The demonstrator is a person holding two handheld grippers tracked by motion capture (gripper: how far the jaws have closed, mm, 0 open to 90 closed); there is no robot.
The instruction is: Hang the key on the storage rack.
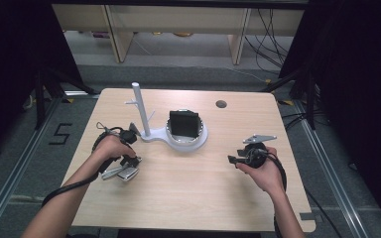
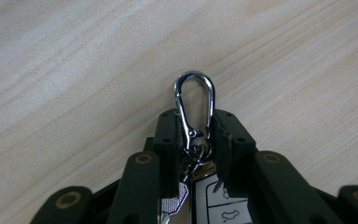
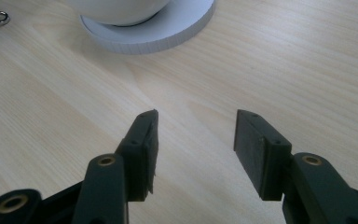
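Note:
A silver carabiner clip (image 2: 195, 100) with a key and a car key fob (image 2: 221, 200) hanging from it lies against the wooden table. My left gripper (image 2: 196, 122) is shut on the lower end of the clip, one jaw on each side. From above, the left gripper (image 1: 130, 162) sits at the table's left with the keys (image 1: 121, 173) under it. My right gripper (image 1: 231, 159) is held at the right, jaws pointing left. It stands open (image 3: 196, 126) just above bare wood with nothing between its jaws.
A white stand (image 1: 141, 111) with an upright post and side pegs rises from a round base (image 1: 202, 140) at the table's middle. Its bowl holds a black object (image 1: 183, 124). The base's edge (image 3: 168, 35) lies ahead of my right gripper. A cable hole (image 1: 221, 104) is at the back.

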